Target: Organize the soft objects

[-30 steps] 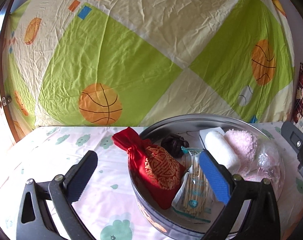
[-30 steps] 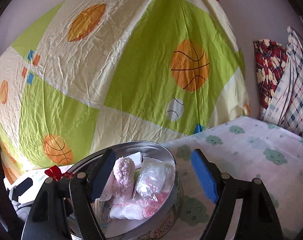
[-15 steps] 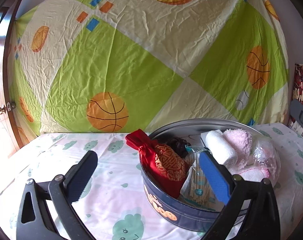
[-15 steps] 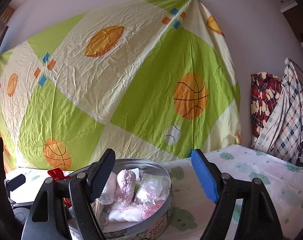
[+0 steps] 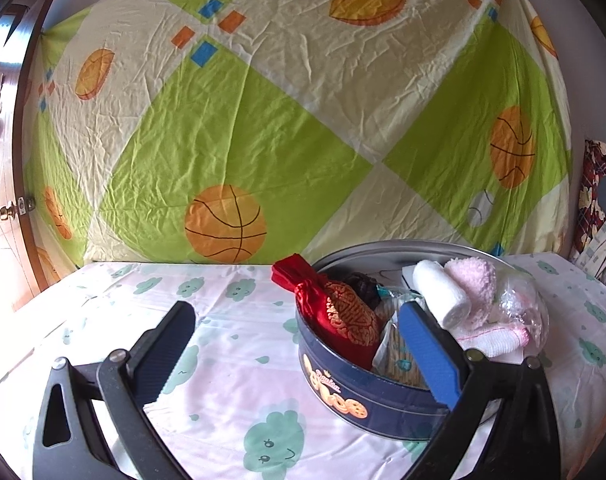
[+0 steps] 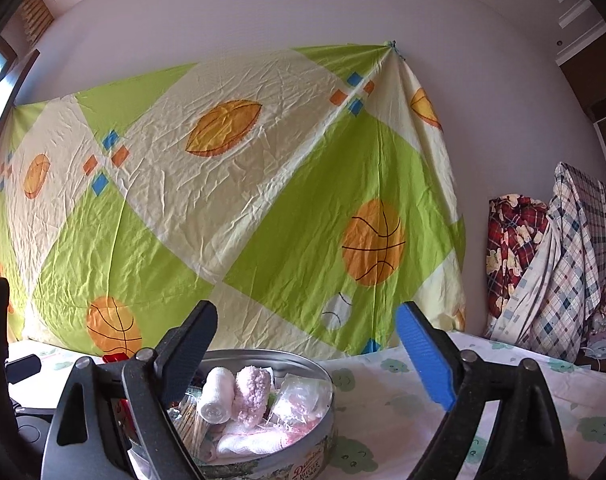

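Behind the table hung a basketball-print sheet [image 6: 231, 216]. My left tongs [image 5: 295, 344] stood spread and empty; my right tongs [image 6: 307, 352] were opening, nothing between them. Soft, light rolled towels [image 5: 443, 300] filled the tin [image 5: 343, 384] at near right; I'd pinch one mid-roll.
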{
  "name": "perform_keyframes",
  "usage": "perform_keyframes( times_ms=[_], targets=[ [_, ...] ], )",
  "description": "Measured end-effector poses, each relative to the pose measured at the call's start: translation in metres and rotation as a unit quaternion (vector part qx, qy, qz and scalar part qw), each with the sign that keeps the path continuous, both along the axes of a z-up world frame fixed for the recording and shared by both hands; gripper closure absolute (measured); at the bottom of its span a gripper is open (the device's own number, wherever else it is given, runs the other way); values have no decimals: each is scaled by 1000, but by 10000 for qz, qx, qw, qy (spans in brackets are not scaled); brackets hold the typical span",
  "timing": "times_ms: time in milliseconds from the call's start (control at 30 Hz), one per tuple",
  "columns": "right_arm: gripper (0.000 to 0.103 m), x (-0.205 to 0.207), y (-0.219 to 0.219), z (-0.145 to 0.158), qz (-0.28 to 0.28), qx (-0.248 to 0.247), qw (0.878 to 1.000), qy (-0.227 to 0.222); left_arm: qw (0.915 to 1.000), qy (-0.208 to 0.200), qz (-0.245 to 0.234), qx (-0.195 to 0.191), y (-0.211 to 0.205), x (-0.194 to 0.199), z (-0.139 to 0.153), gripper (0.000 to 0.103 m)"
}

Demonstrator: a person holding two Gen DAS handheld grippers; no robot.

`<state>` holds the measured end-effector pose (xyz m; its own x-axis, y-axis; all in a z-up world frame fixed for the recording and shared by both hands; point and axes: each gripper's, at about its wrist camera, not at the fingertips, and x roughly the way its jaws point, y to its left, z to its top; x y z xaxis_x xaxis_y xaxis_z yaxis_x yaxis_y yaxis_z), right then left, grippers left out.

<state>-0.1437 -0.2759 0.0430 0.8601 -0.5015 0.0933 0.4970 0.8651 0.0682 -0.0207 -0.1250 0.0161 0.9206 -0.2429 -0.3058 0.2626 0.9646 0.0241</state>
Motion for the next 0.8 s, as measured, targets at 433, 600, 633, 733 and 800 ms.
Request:
perform_keyframes(
  times_ms=[433,600,633,733,800],
  targets=[
    [4,-7,4,2,-83,-121,9998,-141,10000,11,68,-36,6,-4,0,0],
    [4,-7,8,3,-74,-236,9996,-119,9999,-5,85,63,2,-5,0,0],
    [4,-7,9,3,-71,-253,9996,-117,9999,-13,83,78,2,-5,0,0],
    [3,-6,10,4,-69,-278,9995,-107,9999,-2,44,101,0,-5,0,0],
    [3,-6,10,3,-96,-269,9996,-84,9999,18,54,102,0,-4,0,0]
  ],
)
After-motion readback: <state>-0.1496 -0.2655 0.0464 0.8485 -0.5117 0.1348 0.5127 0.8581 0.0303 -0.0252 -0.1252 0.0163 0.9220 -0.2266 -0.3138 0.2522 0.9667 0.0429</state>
